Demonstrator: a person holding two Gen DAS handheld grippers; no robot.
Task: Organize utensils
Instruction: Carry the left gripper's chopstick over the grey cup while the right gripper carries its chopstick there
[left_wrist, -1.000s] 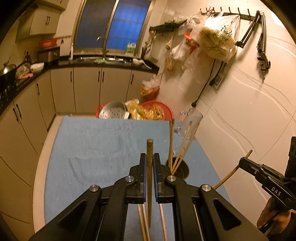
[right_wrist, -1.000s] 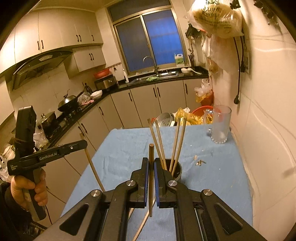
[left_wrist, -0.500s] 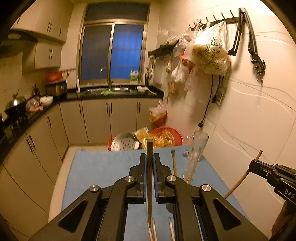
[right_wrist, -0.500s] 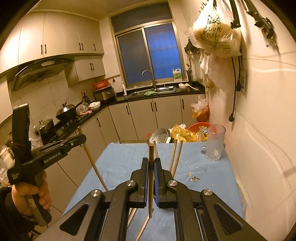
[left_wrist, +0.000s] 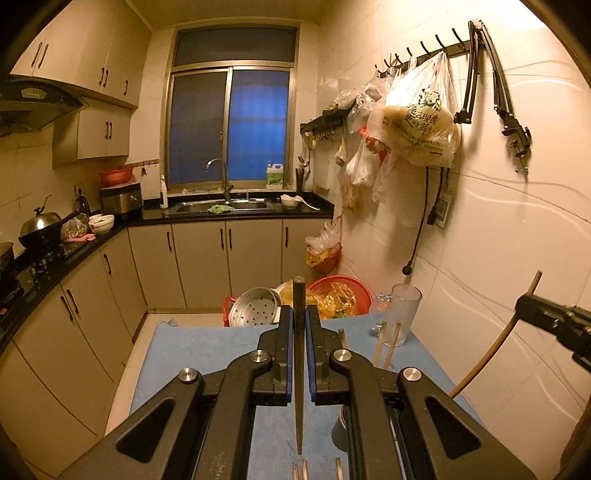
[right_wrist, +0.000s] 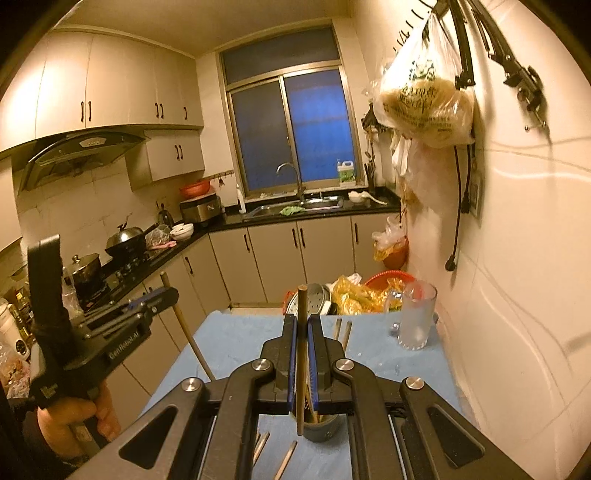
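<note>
Above the blue-clothed table (left_wrist: 207, 354), the left gripper (left_wrist: 299, 325) pinches a dark chopstick (left_wrist: 298, 369) upright. The right gripper (right_wrist: 302, 332) clamps a lighter chopstick (right_wrist: 301, 354) over the holder cup (right_wrist: 321, 428).

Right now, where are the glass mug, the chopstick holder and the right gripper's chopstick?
glass mug (right_wrist: 415, 317), right wrist view, frosted side wall.
chopstick holder (right_wrist: 320, 430), right wrist view, front wall.
right gripper's chopstick (right_wrist: 301, 354), right wrist view, mid-shaft.

Right gripper (right_wrist: 301, 334) clamps an upright chopstick (right_wrist: 301, 354) above the blue-covered table (right_wrist: 236, 339).

Just below its jaws stands a dark holder (right_wrist: 320, 428) with more sticks; loose chopsticks (right_wrist: 284, 459) lie nearer. Ahead to the right, a glass mug (right_wrist: 415, 317). Off left, a hand (right_wrist: 74, 417) holds the left gripper (right_wrist: 164, 295), clamped on another stick (right_wrist: 188, 328).
</note>
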